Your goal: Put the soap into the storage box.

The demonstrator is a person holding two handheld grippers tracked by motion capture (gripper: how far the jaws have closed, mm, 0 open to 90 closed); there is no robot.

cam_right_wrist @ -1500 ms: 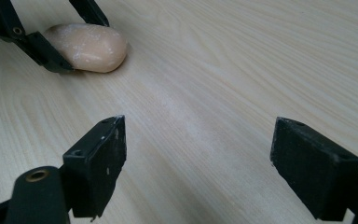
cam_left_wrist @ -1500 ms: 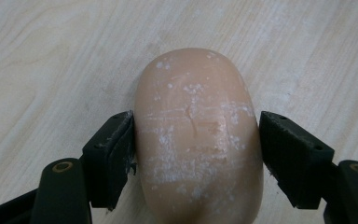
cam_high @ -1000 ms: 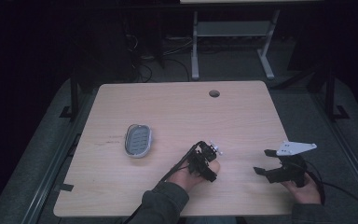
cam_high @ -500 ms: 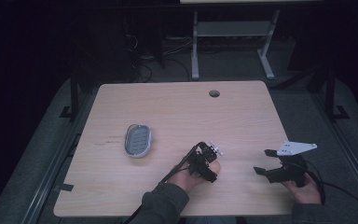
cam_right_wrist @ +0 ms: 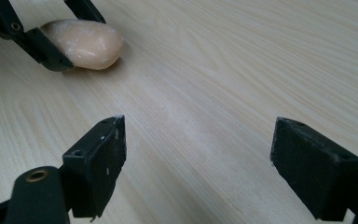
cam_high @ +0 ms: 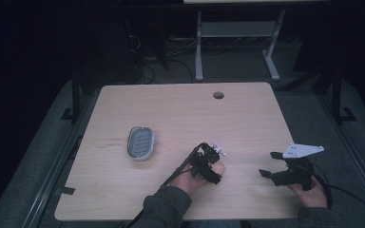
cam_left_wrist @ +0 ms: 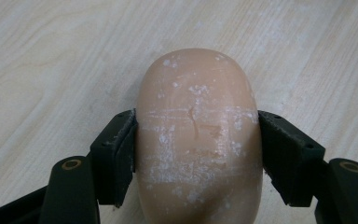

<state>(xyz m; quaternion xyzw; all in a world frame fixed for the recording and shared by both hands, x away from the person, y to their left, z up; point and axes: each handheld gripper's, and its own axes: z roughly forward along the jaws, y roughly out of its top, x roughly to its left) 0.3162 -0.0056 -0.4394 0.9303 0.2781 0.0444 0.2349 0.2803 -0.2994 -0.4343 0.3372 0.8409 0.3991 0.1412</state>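
left gripper (cam_left_wrist: pixel 196 154) clamped on a peach soap bar (cam_left_wrist: pixel 197 135) low over the wooden table (cam_high: pixel 180 114), right gripper (cam_right_wrist: pixel 196 168) jaws wide apart near the right edge, grey soap dish (cam_high: pixel 140 142) well apart at left

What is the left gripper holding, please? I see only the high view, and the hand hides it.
Observer: In the left gripper view, the left gripper is shut on a peach-coloured soap bar, one jaw pressed to each side of it.
Operator: Is the bar clean?
Observer: No, its top has whitish flecks and scuffs.
Operator: Is it lifted off the table?
Observer: The right gripper view shows the bar's rounded end low against the wood with a shadow beneath; I cannot tell whether it touches.
Operator: And the right gripper?
Observer: The right gripper is open, with bare wood between its jaws.
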